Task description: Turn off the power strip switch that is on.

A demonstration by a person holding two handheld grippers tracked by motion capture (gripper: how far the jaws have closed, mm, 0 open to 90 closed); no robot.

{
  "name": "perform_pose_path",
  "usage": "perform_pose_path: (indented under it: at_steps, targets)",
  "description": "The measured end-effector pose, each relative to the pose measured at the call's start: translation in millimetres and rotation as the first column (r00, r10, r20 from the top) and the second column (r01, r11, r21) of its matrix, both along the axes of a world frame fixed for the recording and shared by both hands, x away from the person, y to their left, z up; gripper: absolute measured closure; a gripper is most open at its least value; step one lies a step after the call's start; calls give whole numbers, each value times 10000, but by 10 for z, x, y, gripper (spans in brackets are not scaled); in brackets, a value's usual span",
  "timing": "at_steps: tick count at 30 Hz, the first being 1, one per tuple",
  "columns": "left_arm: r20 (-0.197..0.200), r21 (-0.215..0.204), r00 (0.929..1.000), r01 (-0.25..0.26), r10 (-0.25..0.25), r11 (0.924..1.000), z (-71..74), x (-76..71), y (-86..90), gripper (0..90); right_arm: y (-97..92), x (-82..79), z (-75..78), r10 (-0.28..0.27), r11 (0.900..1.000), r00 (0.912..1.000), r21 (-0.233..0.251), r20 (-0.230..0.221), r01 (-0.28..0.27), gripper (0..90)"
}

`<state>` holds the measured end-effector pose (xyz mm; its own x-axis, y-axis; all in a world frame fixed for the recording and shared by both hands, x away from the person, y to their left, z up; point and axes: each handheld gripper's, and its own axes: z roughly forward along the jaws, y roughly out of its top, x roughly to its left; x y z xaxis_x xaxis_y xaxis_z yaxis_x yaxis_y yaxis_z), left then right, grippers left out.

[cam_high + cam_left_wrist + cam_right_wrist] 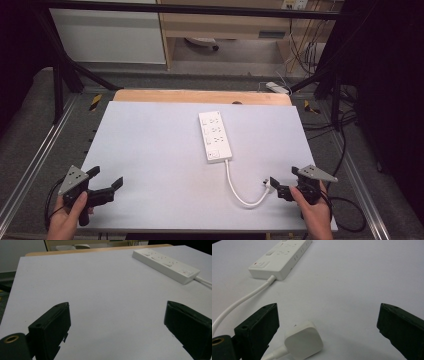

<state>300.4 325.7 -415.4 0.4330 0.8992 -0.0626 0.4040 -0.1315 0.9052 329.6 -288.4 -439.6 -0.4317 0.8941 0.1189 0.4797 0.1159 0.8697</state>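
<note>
Pale tabletop (150, 150). Beside the power strip (215, 136), we centre the wide right gripper (328, 322) on the plug (304, 339); left gripper (117, 322) wide, empty.

left gripper (106, 180) low at near-left edge, jaws wide apart | right gripper (283, 186) near-right, jaws spread wide too | both hand-held, angled inward

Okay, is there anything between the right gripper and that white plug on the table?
Nothing visible. The plug lies on the table between the right gripper's open jaws, nearer one jaw, with bare tabletop around it.
</note>
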Motion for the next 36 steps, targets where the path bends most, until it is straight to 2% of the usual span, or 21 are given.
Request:
perform_pose_path:
  at_steps: [11, 23, 28, 36]
  targets:
    - [-30, -1, 10000, 60, -60, 10000, 0, -4, -7, 64, 4, 3, -2, 119, 9999, 9999, 89, -35, -119, 45]
    - [-44, 44, 10000, 86, -85, 10000, -6, -3, -10, 64, -12, 0, 17, 88, 9992, 10000, 401, -12, -88, 46]
    - [-63, 59, 9999, 80, -80, 10000, -9, -2, -14, 64, -16, -4, 32, 110, 9989, 9999, 461, 98, -114, 43]
    - [-124, 49, 9999, 43, -42, 10000, -11, -4, -17, 64, 18, -18, 99, 114, 9963, 9997, 853, 212, -132, 32]
